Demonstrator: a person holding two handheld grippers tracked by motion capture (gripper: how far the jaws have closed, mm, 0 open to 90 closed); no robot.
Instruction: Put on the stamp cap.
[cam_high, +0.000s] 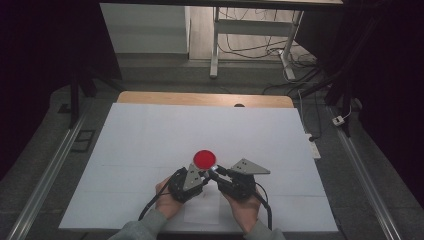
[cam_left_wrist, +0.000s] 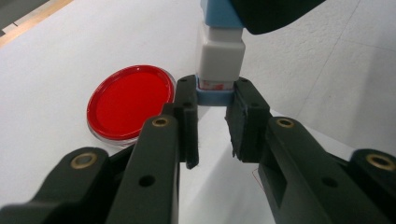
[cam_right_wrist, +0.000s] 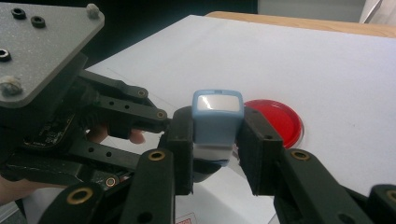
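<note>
thing: small blue-and-white block (cam_right_wrist: 217, 123) | feel: light, hard, smooth, may slip | hold: flat sides | left gripper (cam_left_wrist: 215, 95) pinches its bottom end | right gripper (cam_right_wrist: 215, 135) pinches its top end

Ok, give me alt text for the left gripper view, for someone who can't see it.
Two black jaws of the left gripper clamp the blue bottom end of a small white and blue block, whose top is held by a dark gripper from above. A round red dish lies on the white table to the left.
</note>
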